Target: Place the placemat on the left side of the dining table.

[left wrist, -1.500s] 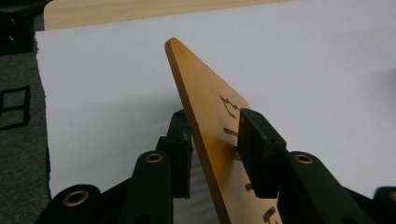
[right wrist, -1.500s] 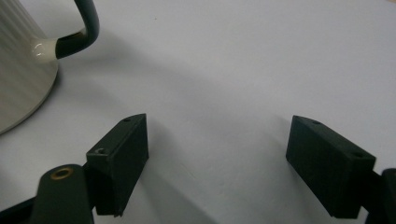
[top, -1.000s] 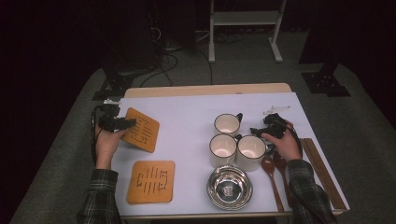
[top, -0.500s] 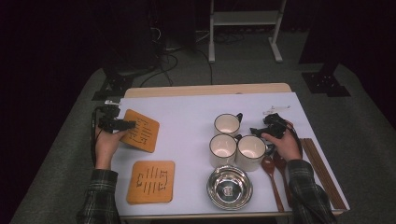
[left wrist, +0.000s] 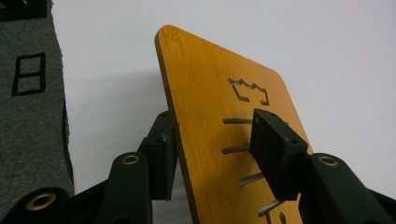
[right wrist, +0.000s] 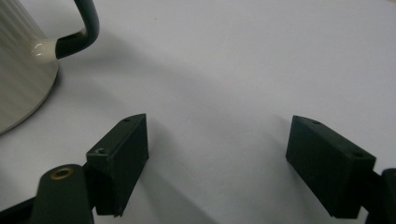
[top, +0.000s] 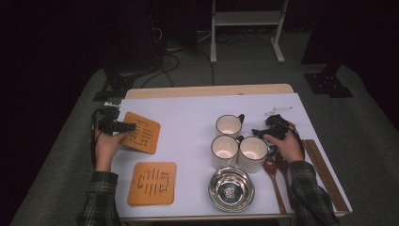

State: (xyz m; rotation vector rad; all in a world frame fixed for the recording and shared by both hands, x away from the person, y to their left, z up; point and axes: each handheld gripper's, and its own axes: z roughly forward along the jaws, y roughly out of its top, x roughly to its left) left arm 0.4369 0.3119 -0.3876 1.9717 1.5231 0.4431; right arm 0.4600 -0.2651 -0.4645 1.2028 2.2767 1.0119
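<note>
Left claw (left wrist: 212,154) just loosening astride the tilted bamboo coaster (left wrist: 224,121), coaster's near end cut off.

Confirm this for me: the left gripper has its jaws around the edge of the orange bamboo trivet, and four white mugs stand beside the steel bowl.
Wrong on the mugs: the high view shows three white mugs, not four, beside the steel bowl. The rest holds: the left gripper has its jaws around the edge of the orange bamboo trivet, and they have just been opening.
</note>
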